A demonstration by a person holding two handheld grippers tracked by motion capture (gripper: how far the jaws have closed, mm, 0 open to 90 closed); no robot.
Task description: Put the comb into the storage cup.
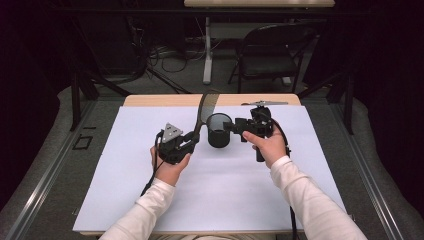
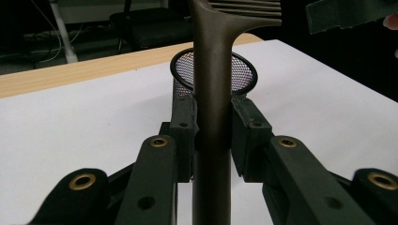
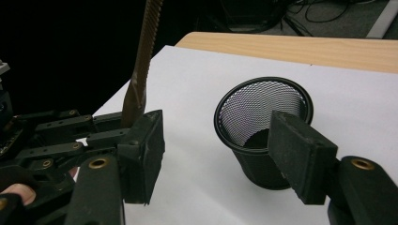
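Observation:
My left gripper (image 2: 212, 126) is shut on the handle of a dark brown comb (image 2: 212, 70), which stands upright with its teeth at the top. From above, the comb (image 1: 202, 112) rises just left of a black mesh cup (image 1: 219, 131), and the left gripper (image 1: 191, 141) sits at the cup's left. The cup (image 3: 263, 108) stands upright and empty on the white sheet. My right gripper (image 3: 220, 157) is open, and its right pad (image 3: 300, 159) sits in front of the cup's near wall. In the high view the right gripper (image 1: 234, 126) points at the cup's right side.
A white sheet (image 1: 215, 190) covers most of a wooden table (image 1: 150, 100). Behind the table are a black folding chair (image 1: 270, 50), a white desk leg (image 1: 207, 50) and floor cables. Dark curtains flank both sides.

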